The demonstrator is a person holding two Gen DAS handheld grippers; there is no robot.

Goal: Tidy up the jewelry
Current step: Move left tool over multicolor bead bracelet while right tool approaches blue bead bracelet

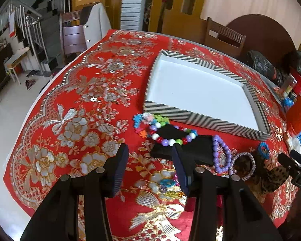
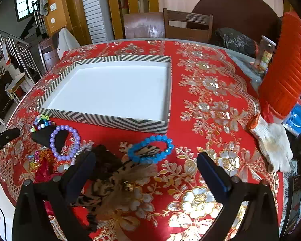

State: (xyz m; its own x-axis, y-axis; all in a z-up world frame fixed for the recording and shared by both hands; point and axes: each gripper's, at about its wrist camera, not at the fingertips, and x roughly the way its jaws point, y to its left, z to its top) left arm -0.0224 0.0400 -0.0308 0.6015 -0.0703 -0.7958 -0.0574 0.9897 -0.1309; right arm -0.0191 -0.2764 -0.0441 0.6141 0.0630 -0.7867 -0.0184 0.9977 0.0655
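Observation:
A shallow box (image 1: 192, 118) with striped sides and a white inside lies on the red tablecloth; it also shows in the right wrist view (image 2: 102, 120). In front of it lie a multicoloured bead bracelet (image 1: 171, 138) on a black cloth (image 1: 198, 150), a purple bead bracelet (image 1: 220, 154) (image 2: 65, 141), a blue bead bracelet (image 2: 150, 148) and a leopard-print hair tie (image 2: 108, 178). My left gripper (image 1: 150, 154) is open, just short of the multicoloured bracelet. My right gripper (image 2: 146, 166) is open and empty, above the hair tie and blue bracelet.
A white work glove (image 2: 273, 140) and an orange ribbed container (image 2: 289, 68) stand at the right. Black bags (image 2: 234, 40) and wooden chairs (image 2: 188, 26) lie beyond the far edge. The table edge drops to the floor (image 1: 8, 124) at the left.

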